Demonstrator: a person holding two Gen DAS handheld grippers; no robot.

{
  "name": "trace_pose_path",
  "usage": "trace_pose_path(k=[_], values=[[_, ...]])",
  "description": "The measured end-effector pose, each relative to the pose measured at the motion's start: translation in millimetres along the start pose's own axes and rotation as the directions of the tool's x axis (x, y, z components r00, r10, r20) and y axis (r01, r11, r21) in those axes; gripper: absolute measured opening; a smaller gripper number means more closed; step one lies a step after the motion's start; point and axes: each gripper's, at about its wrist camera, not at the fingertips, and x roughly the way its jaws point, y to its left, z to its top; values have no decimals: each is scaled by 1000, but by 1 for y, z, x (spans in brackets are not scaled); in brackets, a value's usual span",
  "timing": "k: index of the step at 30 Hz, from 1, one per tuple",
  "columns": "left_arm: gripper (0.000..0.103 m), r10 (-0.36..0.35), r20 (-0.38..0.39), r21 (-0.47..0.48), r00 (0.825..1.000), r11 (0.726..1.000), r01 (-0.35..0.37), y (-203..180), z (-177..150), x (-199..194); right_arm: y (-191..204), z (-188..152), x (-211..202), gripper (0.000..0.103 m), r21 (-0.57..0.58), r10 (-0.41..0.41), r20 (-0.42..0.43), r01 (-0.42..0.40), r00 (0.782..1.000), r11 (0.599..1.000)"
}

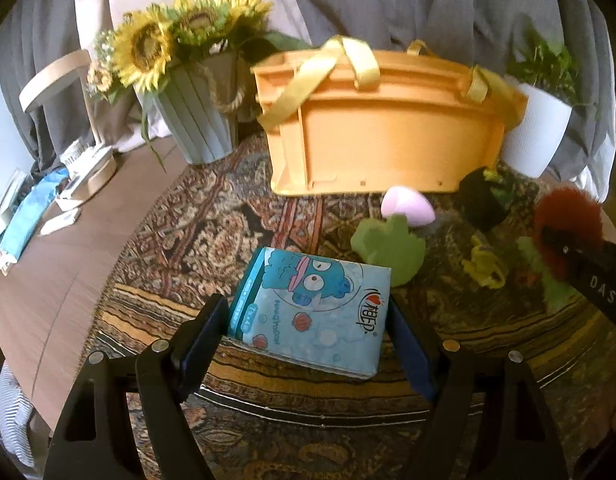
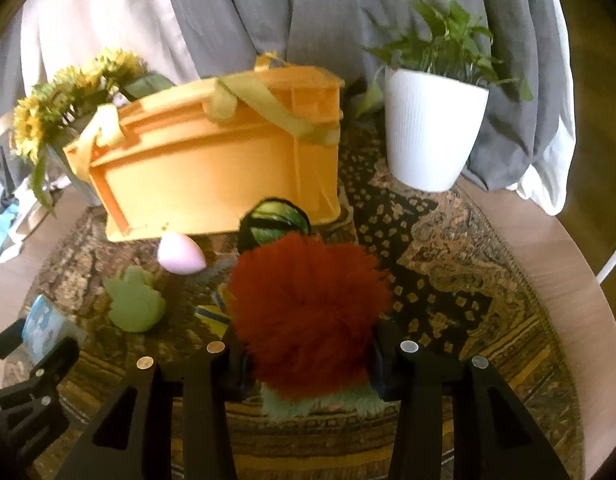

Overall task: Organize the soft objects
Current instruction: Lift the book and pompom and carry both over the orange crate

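Both grippers were clamped, the left gripper point(image 1: 308, 332) on a tissue pack point(image 1: 312, 312) and the right gripper point(image 2: 308, 364) on a red pompom point(image 2: 308, 308), so both loads needed lifting level over the orange basket point(image 2: 211, 168) behind them.

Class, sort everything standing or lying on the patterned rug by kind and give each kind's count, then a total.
Orange basket: 1
Potted plants: 2, sunflowers, white pot
Tissue pack: 1
Red fluffy toy: 1
Pink egg: 1
Green sponge shape: 1
Other small items: unclear
Total countable: 7
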Motion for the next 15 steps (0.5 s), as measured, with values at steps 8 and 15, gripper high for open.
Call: trace_pose_path(k=[8,15], values=[[79,-18,79,-6,997,1000,19,4,19,-35,3,13,-38,44,6,46,58,-46,997,999],[79,-36,152,0,988,999,37,7,35,-64,8,27,-68,44,-7,73,112,-73,991,997]])
